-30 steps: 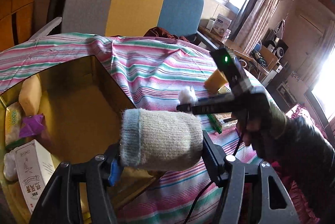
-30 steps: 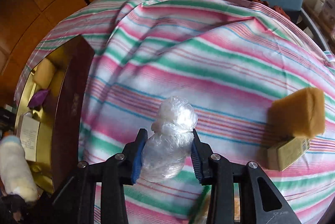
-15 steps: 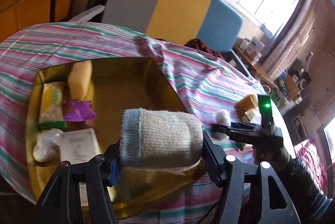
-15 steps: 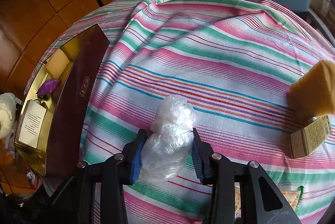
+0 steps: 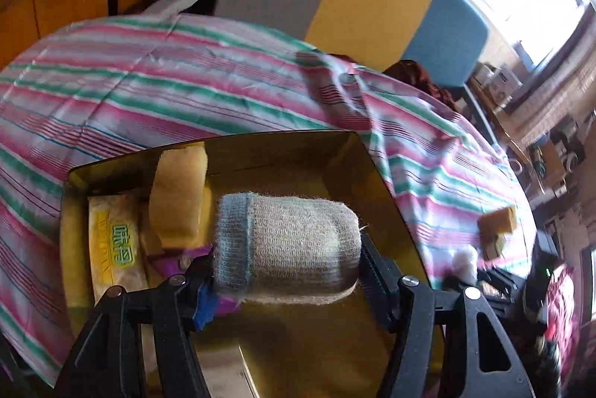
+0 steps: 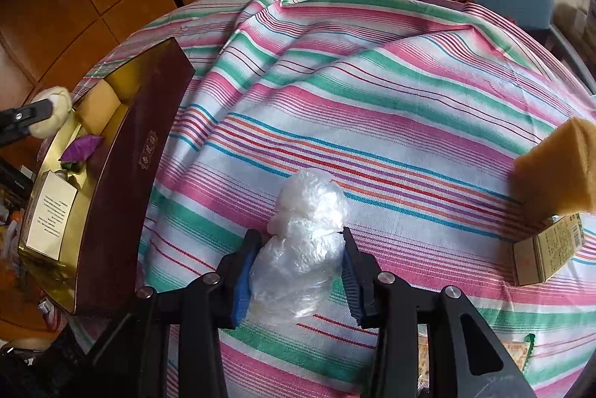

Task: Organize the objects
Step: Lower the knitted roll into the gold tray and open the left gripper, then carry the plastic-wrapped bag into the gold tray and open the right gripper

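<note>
Some things already in the gold box (image 5: pixel 376 171). Left tool (image 5: pixel 287 280) pinching rolled sock (image 5: pixel 287 245) over the box, not dropped. Right tool (image 6: pixel 296 273) squeezing plastic bag (image 6: pixel 301 230) over the table (image 6: pixel 372 92). Sponge (image 6: pixel 555 167) and small carton (image 6: pixel 544 249) left to pack.

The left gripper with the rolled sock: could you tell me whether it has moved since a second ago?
Yes. The left gripper, shut on the rolled sock, has moved from the striped cloth to above the gold box.
</note>
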Motion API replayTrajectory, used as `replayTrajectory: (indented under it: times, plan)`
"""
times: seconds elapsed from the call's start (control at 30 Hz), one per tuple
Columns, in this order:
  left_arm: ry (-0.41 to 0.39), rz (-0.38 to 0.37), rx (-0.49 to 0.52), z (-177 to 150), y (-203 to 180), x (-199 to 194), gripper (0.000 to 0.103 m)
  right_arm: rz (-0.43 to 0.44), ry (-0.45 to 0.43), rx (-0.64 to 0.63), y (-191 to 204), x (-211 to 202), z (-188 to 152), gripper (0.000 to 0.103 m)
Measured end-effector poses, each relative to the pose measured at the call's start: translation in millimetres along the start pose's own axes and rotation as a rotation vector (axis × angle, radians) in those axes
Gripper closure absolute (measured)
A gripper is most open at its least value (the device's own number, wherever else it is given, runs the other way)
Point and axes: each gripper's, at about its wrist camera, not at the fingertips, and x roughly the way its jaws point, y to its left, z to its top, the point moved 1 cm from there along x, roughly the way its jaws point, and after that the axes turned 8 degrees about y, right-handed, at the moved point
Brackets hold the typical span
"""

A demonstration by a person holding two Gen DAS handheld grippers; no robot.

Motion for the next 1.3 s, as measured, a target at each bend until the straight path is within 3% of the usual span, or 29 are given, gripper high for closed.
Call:
replayTrajectory:
  times: [0.13,0.37,0.5,0.67,0.8,0.97,1.3]
  plan:
    - [0.042,0.014,-0.027,22,11,25,0.038,0.002,-0.002,0.0,0,0,0,0.058]
    - [0.077,0.113,-0.031,42,20,55,0.037,0.003,-0.002,-0.002,-1,1,1,0.058]
    - [0.055,0.109,0.0,40,14,51,0.023,0.004,-0.003,-0.004,-1,1,2,0.058]
    - [0.008,0.129,0.009,33,13,33,0.022,0.002,-0.003,-0.006,-1,2,2,0.058]
    - [-0.099,0.193,0.046,12,8,-4,0.022,-0.004,-0.005,-0.01,-2,1,2,0.058]
    - [-0.241,0.263,0.133,-46,-10,-54,0.022,-0.018,-0.01,-0.018,0,1,1,0.058]
    - [-0.288,0.252,0.134,-115,-16,-78,0.022,-0.054,-0.025,-0.011,4,1,0,0.059]
